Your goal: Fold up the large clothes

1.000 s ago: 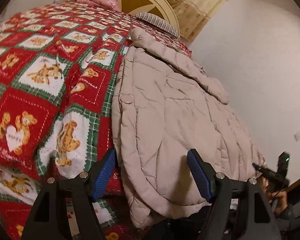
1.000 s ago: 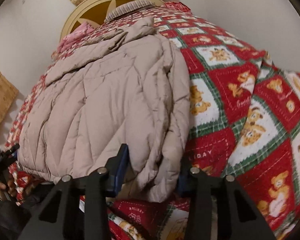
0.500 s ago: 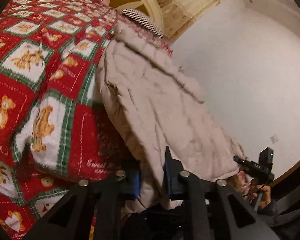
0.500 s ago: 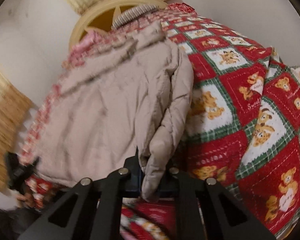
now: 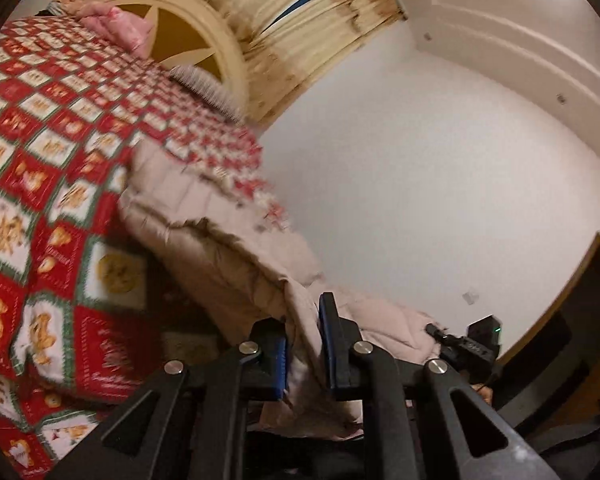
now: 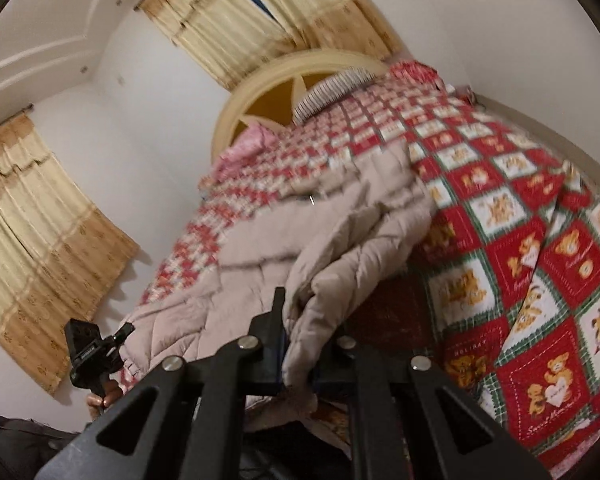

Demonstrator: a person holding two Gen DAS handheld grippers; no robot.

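A large beige quilted jacket [image 5: 204,236] lies along the near edge of a bed, its hem lifted off the bedspread. My left gripper [image 5: 304,344] is shut on one bottom corner of the jacket. My right gripper [image 6: 296,352] is shut on the other bottom corner of the jacket [image 6: 340,240], which bunches up above its jaws. Each view shows the other gripper at the far end of the hem: the right one in the left wrist view [image 5: 468,346], the left one in the right wrist view [image 6: 90,354]. The jacket's upper part rests on the bed.
The bed carries a red, green and white teddy-bear bedspread [image 5: 32,184] [image 6: 540,280]. A round cream headboard [image 6: 292,80], a striped pillow [image 5: 208,88] and pink bedding [image 5: 112,28] lie at its far end. Yellow curtains [image 6: 32,240] hang on white walls. A dark doorway [image 5: 572,320] is at the right.
Both grippers closed on the jacket's bottom corners and have lifted the hem upward off the bed. Both cameras now tilt up toward the walls and curtains.
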